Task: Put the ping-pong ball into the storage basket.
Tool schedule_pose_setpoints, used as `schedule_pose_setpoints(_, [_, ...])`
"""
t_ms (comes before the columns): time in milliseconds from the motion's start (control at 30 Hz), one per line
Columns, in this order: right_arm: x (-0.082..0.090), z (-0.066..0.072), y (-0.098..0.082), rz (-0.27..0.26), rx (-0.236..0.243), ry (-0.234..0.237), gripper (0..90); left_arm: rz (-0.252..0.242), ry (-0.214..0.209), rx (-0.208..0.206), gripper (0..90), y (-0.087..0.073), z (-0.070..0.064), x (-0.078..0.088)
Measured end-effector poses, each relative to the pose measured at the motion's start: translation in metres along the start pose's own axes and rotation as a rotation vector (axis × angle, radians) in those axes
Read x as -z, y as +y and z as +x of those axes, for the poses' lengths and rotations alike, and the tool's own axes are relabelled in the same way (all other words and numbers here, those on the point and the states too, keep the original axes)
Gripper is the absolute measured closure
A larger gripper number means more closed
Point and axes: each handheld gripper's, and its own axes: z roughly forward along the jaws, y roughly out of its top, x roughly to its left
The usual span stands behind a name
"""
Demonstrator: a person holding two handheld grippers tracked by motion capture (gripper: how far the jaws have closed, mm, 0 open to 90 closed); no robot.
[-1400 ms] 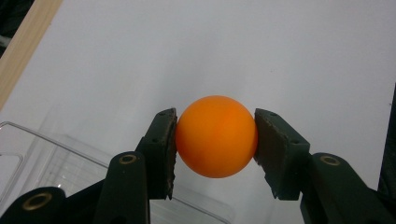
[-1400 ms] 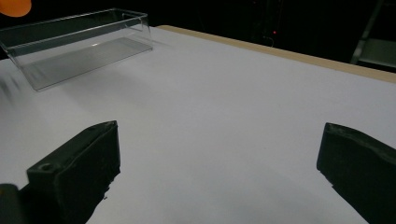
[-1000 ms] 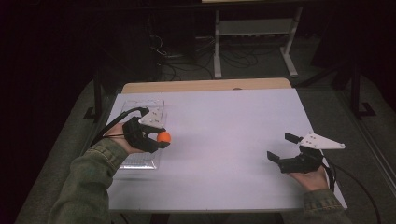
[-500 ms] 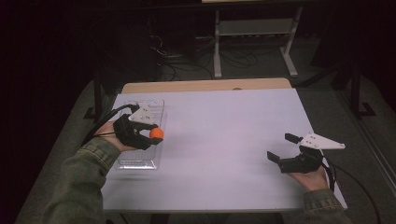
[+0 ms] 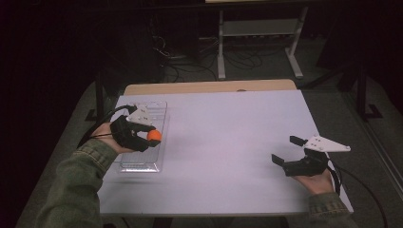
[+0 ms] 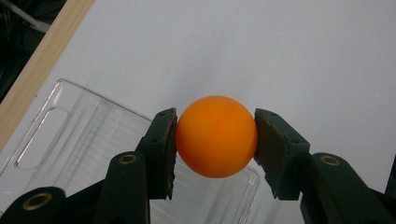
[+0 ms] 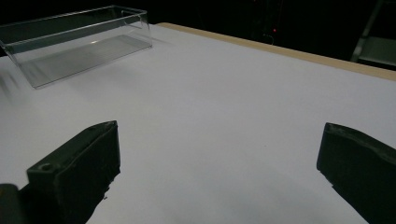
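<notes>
Between the two pads of the left gripper (image 6: 215,140) sits one orange ball (image 6: 216,136), clamped on both sides, pads pressing its left and right flanks. In the high view that left gripper (image 5: 151,137) and ball (image 5: 153,136) hang over the right edge of one clear plastic tray (image 5: 142,164); ball is above the tray, not resting in it. Left gripper view shows the tray (image 6: 70,140) directly beneath and behind the ball, with a slot handle at its far end; nothing lies in the visible part of it.

Right gripper (image 5: 284,152) is well apart, near the right front of the table, held by the right hand (image 5: 313,179), jaws spread wide with nothing between them. Right gripper view confirms: two black jaws far apart, bare tabletop between, the clear tray (image 7: 70,51) across the table at upper left.

Count: one ball, one tray, two grippers. White table (image 5: 228,142) has a wooden strip (image 5: 209,87) along its far edge. A cable (image 5: 102,123) trails from the left gripper off the left side. Green sleeve (image 5: 76,190) covers the left forearm. Beyond the table, a dark floor with loose cables and one white metal stand (image 5: 256,33). Nothing stands between the ball and the tray, and no objects lie on the table between the two grippers.
</notes>
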Motion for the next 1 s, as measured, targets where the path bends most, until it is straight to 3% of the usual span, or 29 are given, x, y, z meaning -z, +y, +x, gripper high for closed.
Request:
schedule_pose_setpoints(667, [-0.0007,0.0009,-0.0002,0.005,0.001,0.001,0.0,0.076,-0.001,0.02,50.7,-0.0057,0.0081,-0.0004])
schedule_pose_setpoints(1000, [-0.001,0.001,-0.0003,0.007,-0.001,0.0,0.0,0.12,0.0,0.01,50.8,-0.0047,0.0097,-0.003])
